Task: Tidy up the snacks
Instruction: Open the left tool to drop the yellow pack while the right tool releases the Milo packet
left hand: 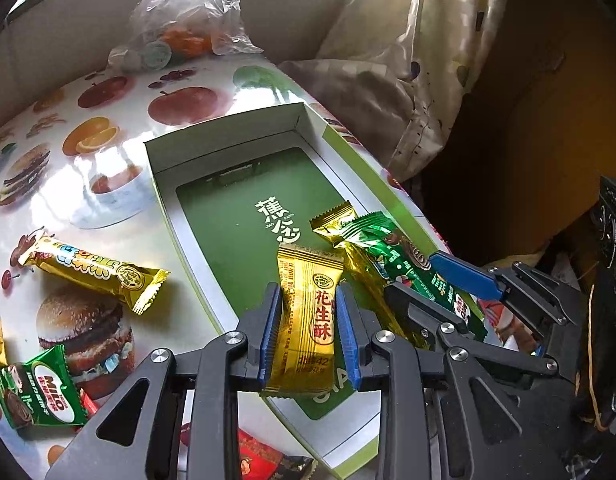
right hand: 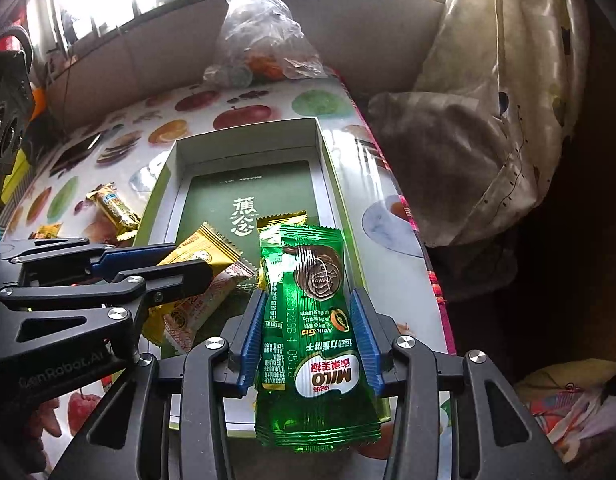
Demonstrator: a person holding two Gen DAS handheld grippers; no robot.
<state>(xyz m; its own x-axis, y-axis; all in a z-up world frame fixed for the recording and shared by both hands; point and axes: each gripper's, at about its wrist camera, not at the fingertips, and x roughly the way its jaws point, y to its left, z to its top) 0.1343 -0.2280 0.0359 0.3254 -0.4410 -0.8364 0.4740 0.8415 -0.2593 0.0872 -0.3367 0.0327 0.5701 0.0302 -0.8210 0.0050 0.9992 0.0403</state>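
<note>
Over the open green box [left hand: 243,216] we clamp a gold peanut candy [left hand: 305,320] in our left gripper [left hand: 308,332]; our right gripper [right hand: 308,344] clamps a green Milo packet [right hand: 312,320], loose snacks [left hand: 91,272] lying frame-left.

Fruit-print table [left hand: 119,152] bears box [left hand: 163,184], snacks [left hand: 93,270], bag [left hand: 187,12].

Between the left gripper's [left hand: 308,322] fingers: 1 gold peanut-candy packet [left hand: 305,320]. Between the right gripper's [right hand: 310,340] fingers: 1 green Milo packet [right hand: 316,344]. Beyond those fingertips, in the green box [right hand: 243,148]: 1 gold bar [left hand: 340,224]. Left of the left fingers, on the table: 1 gold bar [left hand: 91,270], 1 Milo packet [left hand: 39,388].
</note>
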